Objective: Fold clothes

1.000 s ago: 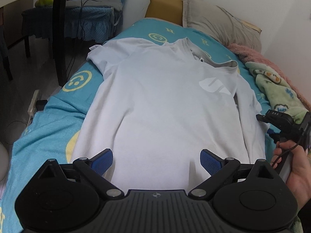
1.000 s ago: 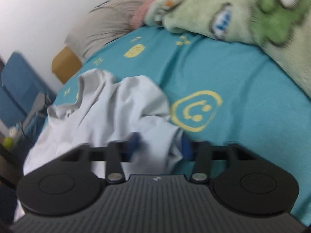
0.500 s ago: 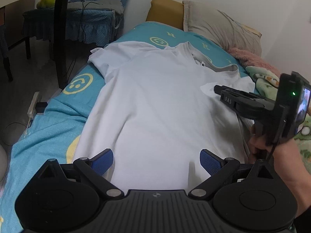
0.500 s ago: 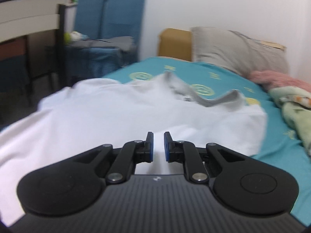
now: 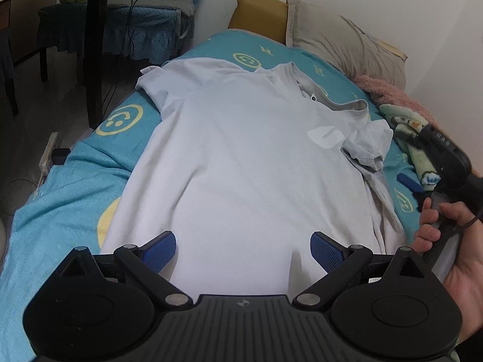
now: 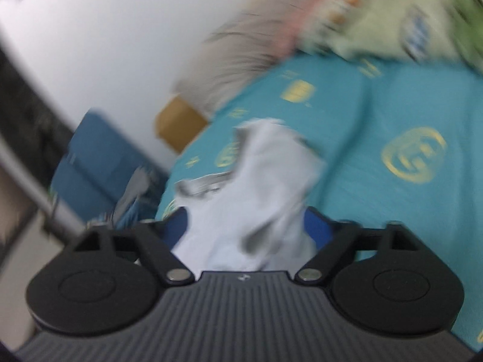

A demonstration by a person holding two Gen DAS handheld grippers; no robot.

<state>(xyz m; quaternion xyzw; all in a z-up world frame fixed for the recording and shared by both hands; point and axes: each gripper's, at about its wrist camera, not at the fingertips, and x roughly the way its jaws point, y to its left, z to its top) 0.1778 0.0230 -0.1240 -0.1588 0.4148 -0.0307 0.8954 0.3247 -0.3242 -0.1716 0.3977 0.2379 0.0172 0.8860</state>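
Along the bottom of the left wrist frame we see our left tool (image 5: 243, 249), its two blue pads spread wide and holding nothing, over the hem of one white T-shirt (image 5: 241, 157). That shirt lies flat, front up, on the teal bed sheet (image 5: 60, 193), one sleeve crumpled at right. At the right edge, one hand (image 5: 452, 241) grips our right tool (image 6: 246, 227), its pads wide apart and empty. Farthest off, at upper right, lies one grey pillow (image 5: 341, 36).
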